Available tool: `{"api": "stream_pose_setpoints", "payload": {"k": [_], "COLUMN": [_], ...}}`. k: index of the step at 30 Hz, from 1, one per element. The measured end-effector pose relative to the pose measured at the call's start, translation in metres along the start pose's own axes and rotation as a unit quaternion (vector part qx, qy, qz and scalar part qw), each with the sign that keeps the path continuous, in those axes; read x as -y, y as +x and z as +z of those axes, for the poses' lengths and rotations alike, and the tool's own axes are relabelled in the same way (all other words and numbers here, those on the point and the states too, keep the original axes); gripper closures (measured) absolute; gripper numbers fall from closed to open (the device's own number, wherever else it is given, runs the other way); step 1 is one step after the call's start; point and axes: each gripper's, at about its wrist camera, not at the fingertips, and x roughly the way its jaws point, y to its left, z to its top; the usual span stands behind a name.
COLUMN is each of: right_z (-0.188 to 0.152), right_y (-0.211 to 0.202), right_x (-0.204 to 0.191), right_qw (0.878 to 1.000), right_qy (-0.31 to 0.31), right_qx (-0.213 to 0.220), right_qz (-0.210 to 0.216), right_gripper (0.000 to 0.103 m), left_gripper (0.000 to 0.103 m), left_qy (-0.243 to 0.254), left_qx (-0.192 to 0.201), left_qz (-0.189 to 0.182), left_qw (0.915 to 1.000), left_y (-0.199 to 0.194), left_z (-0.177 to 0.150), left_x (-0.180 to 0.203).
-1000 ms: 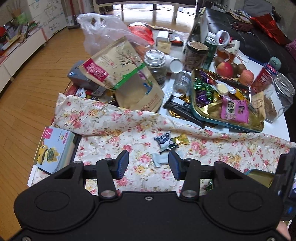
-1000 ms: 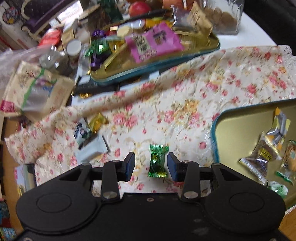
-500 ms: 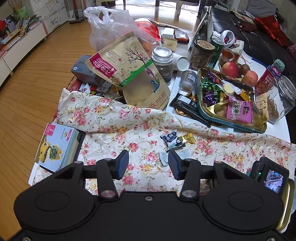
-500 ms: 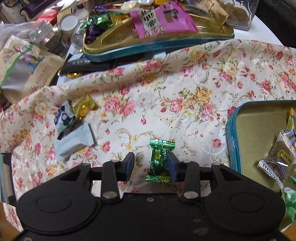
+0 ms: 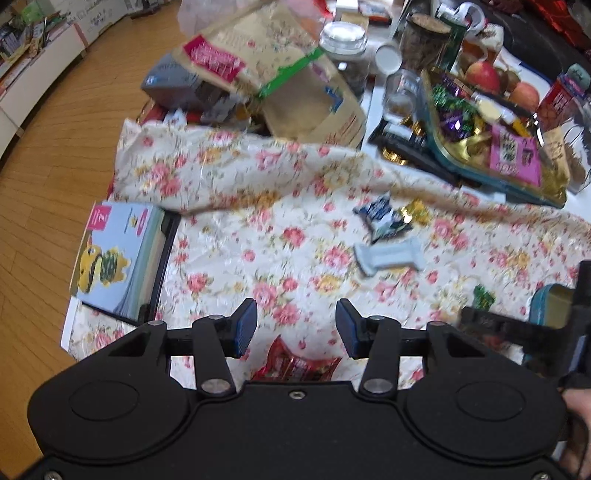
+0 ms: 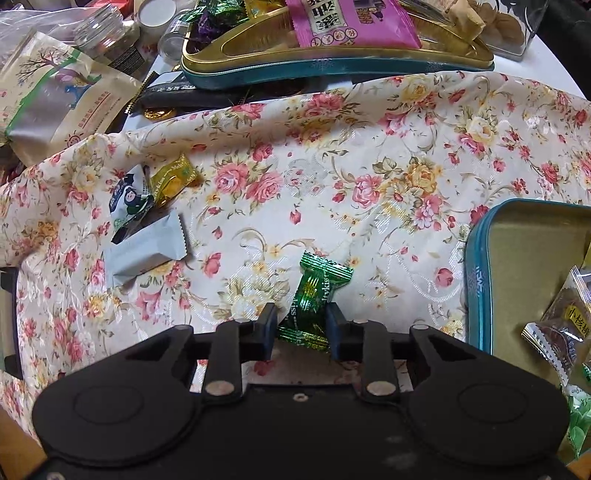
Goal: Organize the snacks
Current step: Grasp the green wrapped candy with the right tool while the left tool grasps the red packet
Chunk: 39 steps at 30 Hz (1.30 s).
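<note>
The right hand-held gripper (image 6: 301, 330) is closing its jaws on a green candy (image 6: 314, 301) lying on the floral cloth (image 6: 332, 166); the left hand-held gripper (image 5: 295, 328) hangs half open over a red wrapper (image 5: 295, 365).

"Stykist" partly read on green foil candy wrapper (image 6: 314, 299), "Mel…" read on yellow candy wrapper (image 6: 171, 181), large Chinese characters noted on pink packet (image 6: 347, 22), not transcribed, "小核桃" read on brown packet (image 6: 569, 325), "7" seen on pink corner label of book (image 5: 122, 258)

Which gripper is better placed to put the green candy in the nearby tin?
Right. The right gripper is closing around the green candy, beside the tin. The left gripper is open over a red packet.
</note>
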Motion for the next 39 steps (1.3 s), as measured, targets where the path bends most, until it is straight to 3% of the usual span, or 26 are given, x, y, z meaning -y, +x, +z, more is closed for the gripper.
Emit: {"api": "stream_pose_setpoints", "payload": {"k": [8, 13, 30, 34, 39], "right_z": [-0.004, -0.005, -0.015, -0.017, -0.018], "right_y": [-0.043, -0.058, -0.093, -0.099, -0.102], "right_x": [0.001, 0.003, -0.008, -0.008, -0.005], "right_qw": [0.998, 0.997, 0.99, 0.989, 0.989], "right_qy": [-0.017, -0.019, -0.044, -0.05, -0.05], "right_qx": [0.031, 0.041, 0.059, 0.066, 0.065], "right_qz": [0.048, 0.067, 0.12, 0.121, 0.122], "right_gripper": [0.073, 0.073, 0.073, 0.073, 0.073], "left_gripper": [0.049, 0.049, 0.047, 0.048, 0.047], "left_qy": [-0.082, -0.155, -0.195, -0.174, -0.146], "left_qx": [-0.068, -0.113, -0.051, -0.029, -0.051], "left_qz": [-0.019, -0.054, -0.002, 0.016, 0.02], "left_qw": [0.9941, 0.9799, 0.9795, 0.9842, 0.9878], "left_y": [0.032, 0.051, 0.077, 0.08, 0.097], "left_z": [-0.035, -0.052, -0.058, -0.054, -0.052], "left_x": [-0.025, -0.037, -0.025, -0.022, -0.013]}}
